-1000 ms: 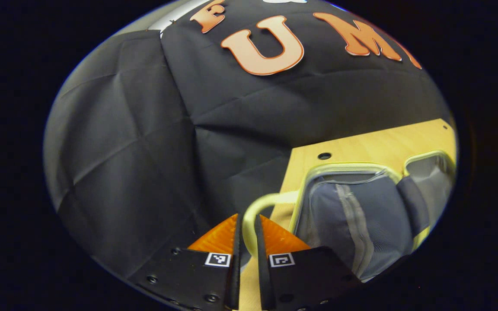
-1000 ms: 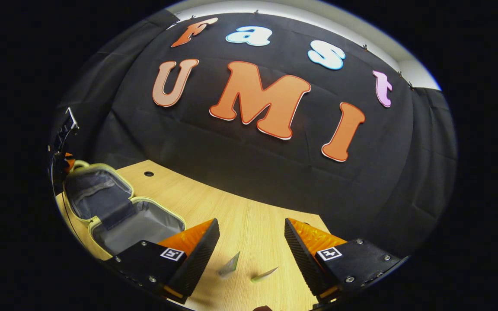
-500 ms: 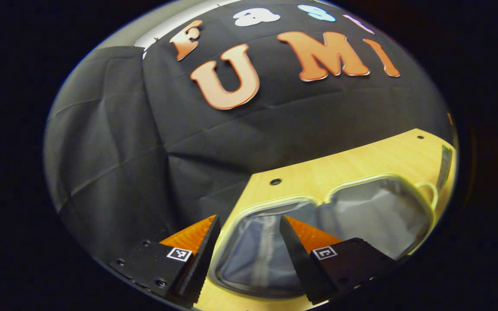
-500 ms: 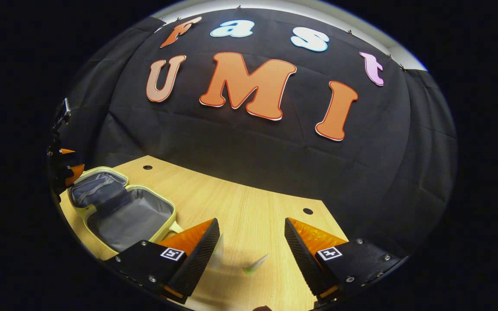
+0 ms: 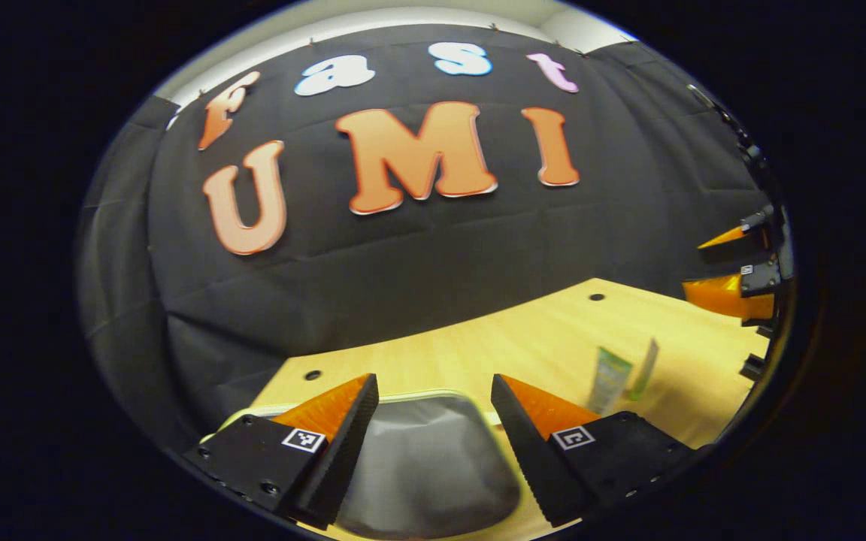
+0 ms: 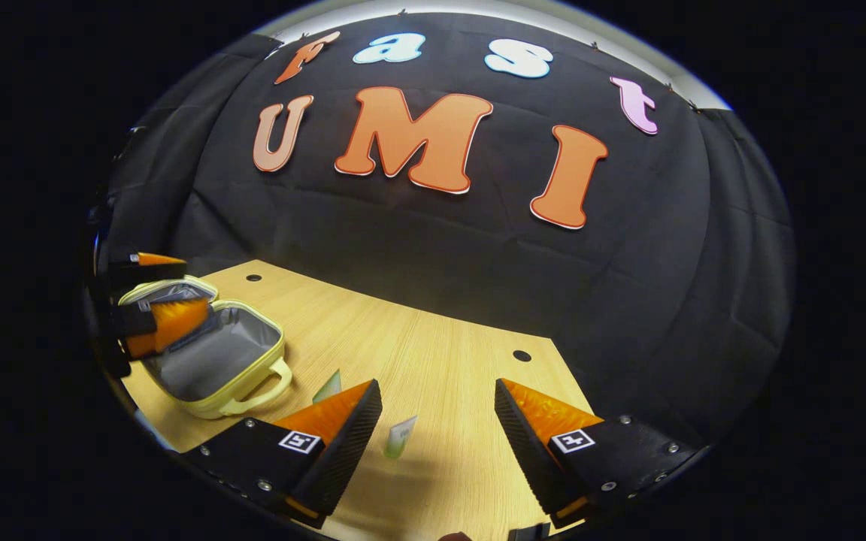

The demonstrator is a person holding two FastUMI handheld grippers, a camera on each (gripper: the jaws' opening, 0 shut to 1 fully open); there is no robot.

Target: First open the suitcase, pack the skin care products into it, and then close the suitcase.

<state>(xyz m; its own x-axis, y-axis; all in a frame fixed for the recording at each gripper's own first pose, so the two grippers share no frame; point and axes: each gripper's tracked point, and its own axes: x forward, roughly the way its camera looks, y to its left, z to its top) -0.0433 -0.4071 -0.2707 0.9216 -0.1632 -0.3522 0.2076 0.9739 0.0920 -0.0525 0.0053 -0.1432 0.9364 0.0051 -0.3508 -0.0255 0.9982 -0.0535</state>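
Suitcase lies open on the wooden table, lid back, grey lining bare, nothing packed yet. The left gripper hangs over its open shell with jaws wide and empty; the right gripper, also wide and empty, hovers just above a small green tube standing between its fingers. A second tube stands beside it, nearer the case's handle. My judgement: the pick-up is in hand, so lower the right gripper squarely, close on the tube's body rather than its thin crimped end, and lift without knocking its neighbour. Any print on the tubes is too small to read.
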